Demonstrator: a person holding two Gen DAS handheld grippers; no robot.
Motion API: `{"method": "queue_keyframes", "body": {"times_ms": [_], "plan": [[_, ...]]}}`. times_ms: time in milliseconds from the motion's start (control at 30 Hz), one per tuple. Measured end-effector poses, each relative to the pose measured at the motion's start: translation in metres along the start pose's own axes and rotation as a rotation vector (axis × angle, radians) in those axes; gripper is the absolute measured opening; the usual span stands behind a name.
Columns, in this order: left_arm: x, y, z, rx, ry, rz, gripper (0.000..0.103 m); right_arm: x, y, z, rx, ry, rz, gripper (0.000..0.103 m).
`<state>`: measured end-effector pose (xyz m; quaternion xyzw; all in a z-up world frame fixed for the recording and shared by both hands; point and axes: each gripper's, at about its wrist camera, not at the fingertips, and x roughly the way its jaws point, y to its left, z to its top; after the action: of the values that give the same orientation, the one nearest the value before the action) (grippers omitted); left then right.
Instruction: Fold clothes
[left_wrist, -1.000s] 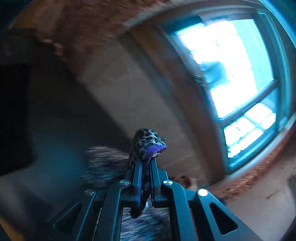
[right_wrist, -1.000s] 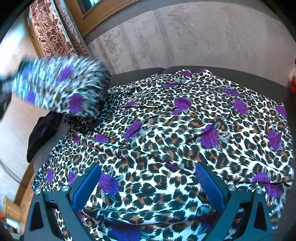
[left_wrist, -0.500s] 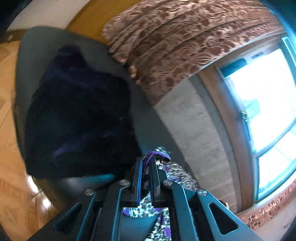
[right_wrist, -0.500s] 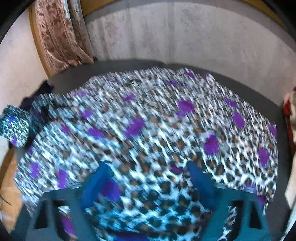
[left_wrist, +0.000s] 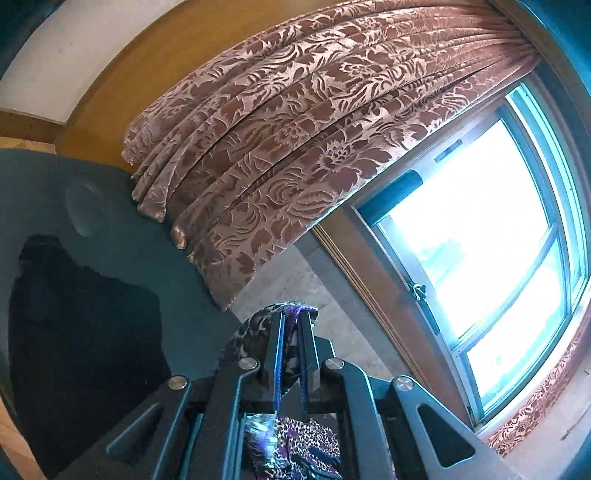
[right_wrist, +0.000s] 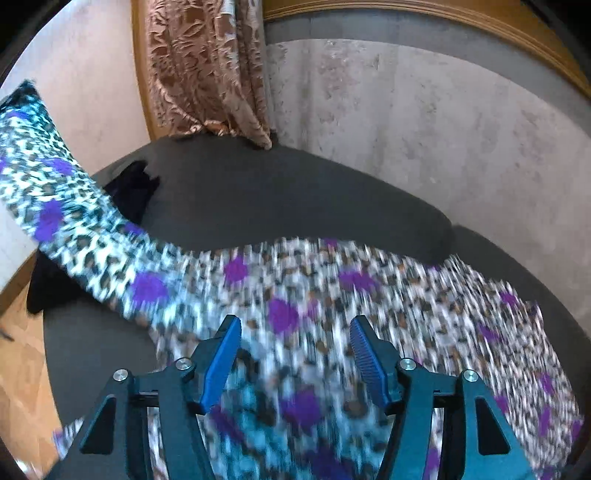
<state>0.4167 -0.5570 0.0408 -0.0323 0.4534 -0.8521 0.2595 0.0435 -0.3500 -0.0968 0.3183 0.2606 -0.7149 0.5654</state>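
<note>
A leopard-print garment with purple flowers (right_wrist: 332, 295) lies spread over a dark grey cushioned surface (right_wrist: 258, 199). My left gripper (left_wrist: 291, 325) is shut on a bunched edge of this garment (left_wrist: 266, 325), raised and pointing toward the window. In the right wrist view that lifted part (right_wrist: 48, 184) stretches up to the left, blurred. My right gripper (right_wrist: 295, 332) is open, hovering just above the garment's near part, nothing between its blue pads (right_wrist: 221, 354).
A black garment (left_wrist: 74, 339) lies at the left end of the grey surface, also in the right wrist view (right_wrist: 129, 188). A brown patterned curtain (left_wrist: 295, 129) hangs beside a bright window (left_wrist: 480, 240). A pale wall (right_wrist: 424, 129) stands behind. Wooden floor (right_wrist: 22, 369) lies left.
My left gripper swung with the garment edge from facing the window to the black garment, then up toward the curtain. The garment has been pulled left and nearer; the right gripper stayed open.
</note>
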Motion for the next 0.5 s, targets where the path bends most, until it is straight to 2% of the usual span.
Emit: {"method": "queue_keyframes", "body": {"times_ms": [33,133,200,267,300,367,400,433,500], "plan": [[0.003,0.000,0.002,0.008,0.007,0.009,0.005,0.007,0.002,0.010,-0.018,0.004,-0.006,0.062],[0.010,0.006,0.004,0.031,0.027,0.029,0.005,0.036,0.008,0.035,-0.071,0.081,0.053,0.060],[0.009,0.015,0.002,0.023,0.043,0.022,0.005,0.062,0.014,0.043,-0.137,0.143,0.026,0.060],[0.006,0.025,-0.001,0.014,0.050,0.021,0.005,0.082,0.015,0.047,-0.153,0.191,0.037,0.059],[0.002,0.030,-0.002,0.010,0.050,0.024,0.005,0.092,0.016,0.048,-0.164,0.213,0.037,0.051],[-0.004,0.040,-0.004,0.011,0.047,0.040,0.005,0.096,0.017,0.054,-0.168,0.197,0.054,0.034],[-0.008,0.045,-0.004,0.015,0.044,0.053,0.005,0.097,0.017,0.059,-0.173,0.196,0.049,0.008],[-0.011,0.049,-0.006,0.018,0.038,0.074,0.005,0.098,0.017,0.064,-0.178,0.195,0.044,0.005],[-0.015,0.061,-0.007,0.003,0.036,0.096,0.005,0.100,0.013,0.075,-0.159,0.176,0.031,0.005]]}}
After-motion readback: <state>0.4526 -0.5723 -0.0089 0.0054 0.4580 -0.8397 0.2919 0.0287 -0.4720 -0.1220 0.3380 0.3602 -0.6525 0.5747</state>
